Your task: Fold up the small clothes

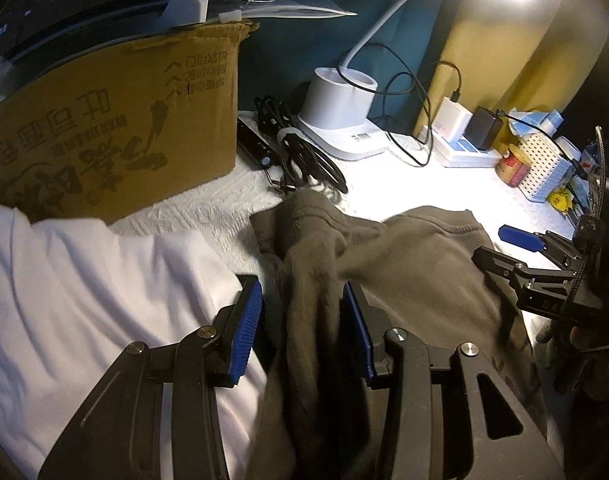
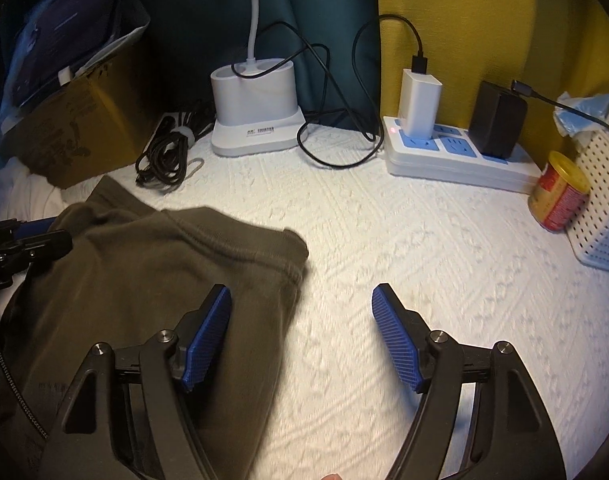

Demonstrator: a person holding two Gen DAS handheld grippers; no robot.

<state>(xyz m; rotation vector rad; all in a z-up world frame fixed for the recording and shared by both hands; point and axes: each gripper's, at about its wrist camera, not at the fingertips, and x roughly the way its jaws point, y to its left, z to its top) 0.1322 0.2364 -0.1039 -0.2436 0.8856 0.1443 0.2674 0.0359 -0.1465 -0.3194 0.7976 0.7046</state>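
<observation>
An olive-brown garment [image 1: 408,272] lies on the white textured cloth [image 2: 404,264], with one bunched fold rising between my left fingers. My left gripper [image 1: 302,300] is open, its blue pads on either side of that fold, not pressing it. A white garment [image 1: 84,288] lies to its left. In the right wrist view the olive garment [image 2: 144,280] covers the left half. My right gripper [image 2: 300,300] is open over the garment's right edge, its left pad above the fabric and its right pad above the bare cloth. The right gripper also shows in the left wrist view [image 1: 516,248].
A cardboard box [image 1: 112,136] stands at the back left with a tablet on top. A white lamp base [image 2: 256,120], coiled black cables [image 2: 168,156], a power strip [image 2: 456,156] with chargers, a red-and-gold can [image 2: 560,192] and a white perforated basket [image 2: 600,208] line the back.
</observation>
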